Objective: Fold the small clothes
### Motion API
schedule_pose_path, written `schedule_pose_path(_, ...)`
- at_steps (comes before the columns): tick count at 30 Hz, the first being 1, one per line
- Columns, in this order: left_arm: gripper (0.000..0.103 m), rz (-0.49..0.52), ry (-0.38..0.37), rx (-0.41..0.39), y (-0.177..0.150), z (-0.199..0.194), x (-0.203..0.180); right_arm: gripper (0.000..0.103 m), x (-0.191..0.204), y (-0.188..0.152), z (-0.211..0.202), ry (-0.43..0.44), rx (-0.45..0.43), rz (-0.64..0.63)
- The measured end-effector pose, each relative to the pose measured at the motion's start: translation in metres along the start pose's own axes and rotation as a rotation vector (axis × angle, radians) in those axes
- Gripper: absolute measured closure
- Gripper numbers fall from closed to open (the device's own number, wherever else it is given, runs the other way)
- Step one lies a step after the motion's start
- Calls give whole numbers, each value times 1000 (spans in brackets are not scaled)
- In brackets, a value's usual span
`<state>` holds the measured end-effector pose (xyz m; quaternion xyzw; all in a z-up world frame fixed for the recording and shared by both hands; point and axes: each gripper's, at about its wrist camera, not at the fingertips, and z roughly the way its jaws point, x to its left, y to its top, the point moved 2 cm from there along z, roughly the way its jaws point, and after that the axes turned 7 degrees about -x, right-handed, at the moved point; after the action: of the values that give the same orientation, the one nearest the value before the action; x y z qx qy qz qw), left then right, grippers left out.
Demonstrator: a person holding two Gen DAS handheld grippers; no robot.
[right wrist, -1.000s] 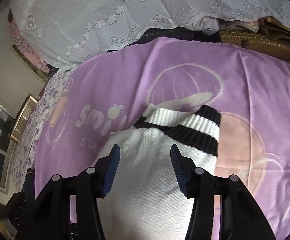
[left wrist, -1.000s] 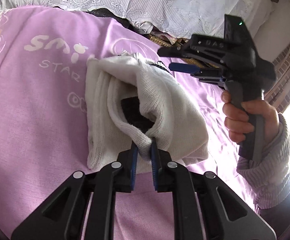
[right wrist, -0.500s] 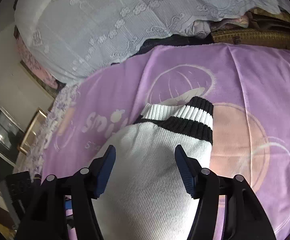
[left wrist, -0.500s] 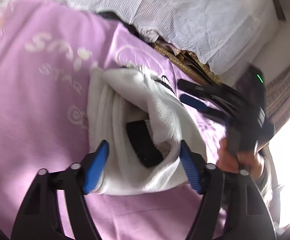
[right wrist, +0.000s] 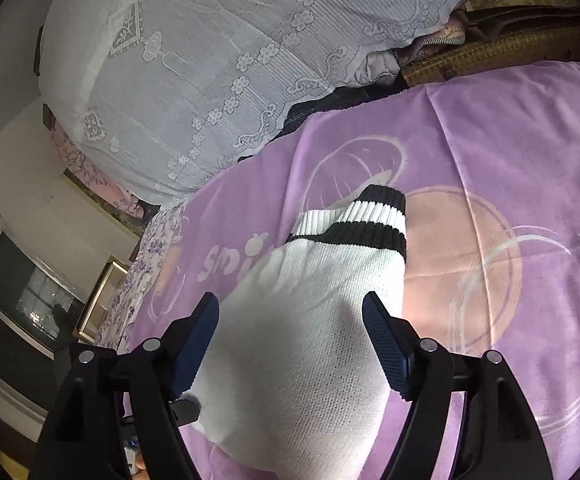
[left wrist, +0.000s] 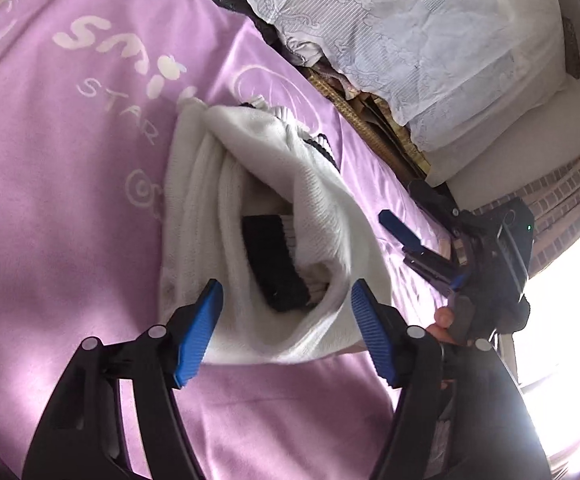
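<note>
A white knit garment with a black-and-white striped ribbed hem lies folded on the purple blanket. A black cuff shows inside its open fold. My left gripper is open and empty, its blue pads either side of the garment's near edge, just above it. My right gripper is open and empty, hovering over the white knit. It also shows in the left wrist view, held in a hand to the right of the garment.
A white lace-covered pile lies behind the blanket, with dark and brown fabrics at its foot. A framed picture and a dark screen stand at the left. A bright window is at the right.
My left gripper has let go of the garment's edge and opened wide. The fold has dropped onto the pile. My right gripper has lowered beside the garment and stayed open.
</note>
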<state>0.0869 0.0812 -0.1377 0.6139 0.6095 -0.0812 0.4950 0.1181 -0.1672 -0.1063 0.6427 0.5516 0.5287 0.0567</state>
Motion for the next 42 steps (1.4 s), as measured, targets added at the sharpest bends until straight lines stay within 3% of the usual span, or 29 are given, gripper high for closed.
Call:
schedule_pose_path(3, 40, -18, -2, 11, 5, 12, 0, 28, -1, -3, 1, 6, 15, 13)
schedule_pose_path(6, 49, -56, 9, 26, 13, 24, 1, 28, -2, -3, -1, -1, 8, 6)
schedule_pose_path(8, 66, -59, 15, 20, 17, 28, 4, 28, -5, -1, -2, -15, -7, 1)
schedule_pose_path(10, 76, -50, 25, 8, 18, 29, 4, 28, -11, 0, -1, -52, -21, -11)
schedule_pose_path(13, 84, -2, 43, -43, 20, 19, -3, 28, -27, -2, 9, -124, -8, -7)
schedule_pose_path(14, 85, 19, 51, -67, 21, 14, -7, 34, -31, -5, 12, -130, 9, 12)
schedule_pose_path(15, 85, 50, 60, -94, 22, 7, -15, 41, -32, -7, 15, -120, 27, 36)
schedule_pose_path(17, 85, 126, 79, -146, 23, -8, -30, 43, -18, -9, 17, -64, 37, 17)
schedule_pose_path(20, 85, 207, 139, -185, 18, -19, -38, 42, 18, -17, 19, -85, 4, -172)
schedule_pose_path(22, 85, 205, 193, -151, 13, -11, -26, 39, 21, -28, 35, -132, 27, -252)
schedule_pose_path(24, 84, 146, 237, -68, 6, 9, 2, 39, 12, -38, 51, -193, 38, -310)
schedule_pose_path(26, 82, 72, 194, -75, 3, 12, 17, 39, 16, -41, 53, -222, 27, -363)
schedule_pose_path(32, 81, 92, 211, -91, 6, 3, 11, 38, 17, -32, 44, -185, 25, -298)
schedule_pose_path(36, 80, 123, 211, -159, 10, -17, 2, 38, 28, -27, 30, -154, 2, -316)
schedule_pose_path(40, 62, 158, 228, -233, 14, -32, -7, 38, 40, -34, 26, -127, 23, -344)
schedule_pose_path(42, 61, 171, 244, -225, 15, -27, -9, 38, 49, -43, 25, -132, 29, -391)
